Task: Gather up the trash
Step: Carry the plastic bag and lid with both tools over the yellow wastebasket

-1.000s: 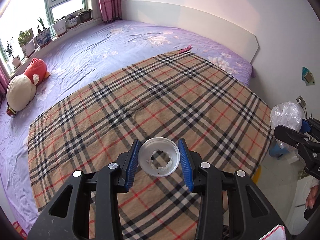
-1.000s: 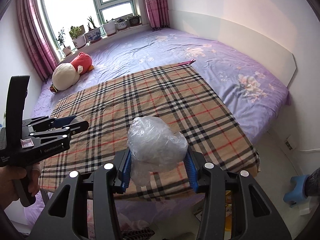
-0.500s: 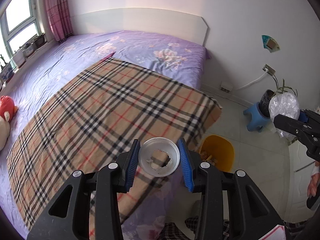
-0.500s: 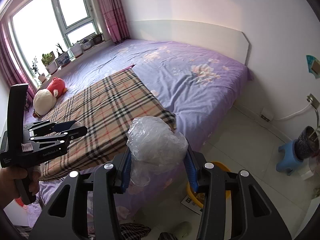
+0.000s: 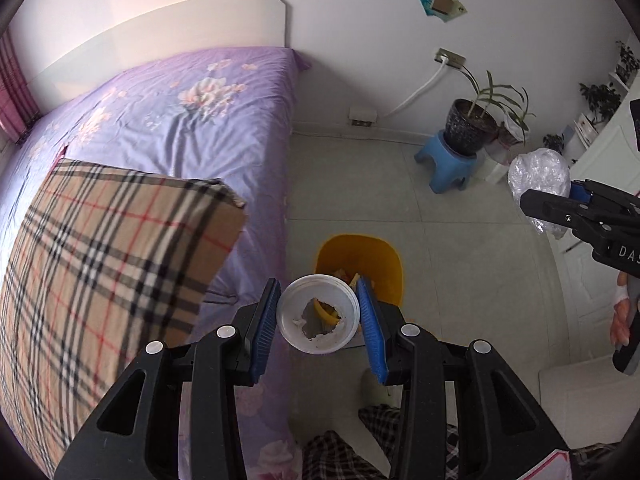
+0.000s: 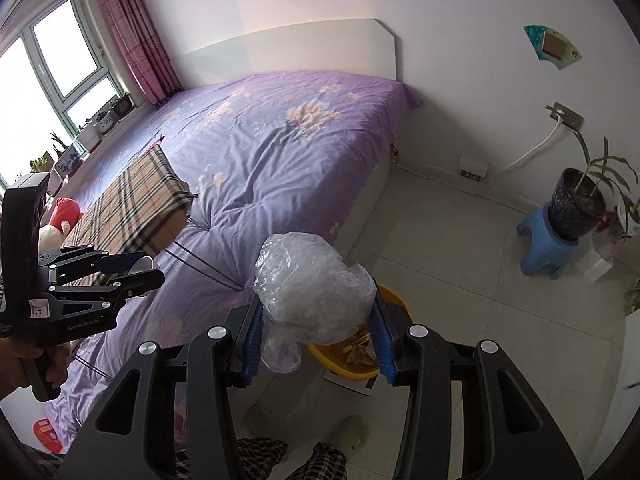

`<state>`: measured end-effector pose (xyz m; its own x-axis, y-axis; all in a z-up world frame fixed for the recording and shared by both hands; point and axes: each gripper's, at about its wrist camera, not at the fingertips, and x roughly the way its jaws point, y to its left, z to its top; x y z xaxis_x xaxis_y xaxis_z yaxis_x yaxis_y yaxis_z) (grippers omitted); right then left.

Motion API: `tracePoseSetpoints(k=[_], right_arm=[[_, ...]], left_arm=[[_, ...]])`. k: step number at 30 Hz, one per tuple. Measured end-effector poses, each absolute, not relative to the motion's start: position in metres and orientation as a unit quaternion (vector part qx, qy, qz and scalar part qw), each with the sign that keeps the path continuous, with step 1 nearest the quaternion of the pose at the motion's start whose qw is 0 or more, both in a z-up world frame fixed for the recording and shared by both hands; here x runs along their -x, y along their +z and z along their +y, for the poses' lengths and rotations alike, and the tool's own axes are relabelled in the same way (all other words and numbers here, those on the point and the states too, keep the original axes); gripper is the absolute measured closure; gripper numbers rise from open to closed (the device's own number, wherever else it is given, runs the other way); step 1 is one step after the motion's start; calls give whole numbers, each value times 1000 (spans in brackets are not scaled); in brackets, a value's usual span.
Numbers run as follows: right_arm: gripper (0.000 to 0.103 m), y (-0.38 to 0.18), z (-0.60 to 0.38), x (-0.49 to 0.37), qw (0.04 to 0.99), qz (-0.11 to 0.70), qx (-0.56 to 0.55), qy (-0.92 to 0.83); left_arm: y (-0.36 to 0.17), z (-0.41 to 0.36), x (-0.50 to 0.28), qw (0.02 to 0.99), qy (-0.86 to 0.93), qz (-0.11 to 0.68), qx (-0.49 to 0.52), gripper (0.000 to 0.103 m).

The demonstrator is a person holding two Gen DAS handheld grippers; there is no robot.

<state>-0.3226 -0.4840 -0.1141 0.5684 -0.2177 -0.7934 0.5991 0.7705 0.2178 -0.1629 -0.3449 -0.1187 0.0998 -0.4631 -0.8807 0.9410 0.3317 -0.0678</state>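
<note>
Beside the purple floral-sheeted bed (image 5: 192, 120), with its folded tan plaid blanket (image 5: 100, 240), a yellow plastic waste bin (image 5: 358, 260) stands on the pale tiled floor (image 6: 460, 260). Your right claw (image 6: 318, 334) clamps a crumpled clear plastic bag (image 6: 312, 280) above that bin; your left claw (image 5: 320, 322) grips a torn white plastic lid (image 5: 319, 314) over it.
</note>
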Motion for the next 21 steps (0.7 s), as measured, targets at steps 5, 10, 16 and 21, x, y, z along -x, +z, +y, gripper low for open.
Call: tracePoseSetpoints(k=[5, 10, 16, 21], right_arm=[[55, -151, -508, 328, 837, 415, -259, -244], [55, -198, -527, 325, 822, 441, -273, -233], [55, -261, -541, 315, 804, 482, -279, -210], [55, -311, -552, 303, 787, 515, -282, -192]], left_arm=[[-155, -385, 175, 659, -524, 447, -302, 64], [-194, -419, 181, 636, -530, 457, -325, 64], [-240, -450, 183, 615, -527, 476, -343, 64], [-281, -466, 186, 599, -517, 493, -361, 64]])
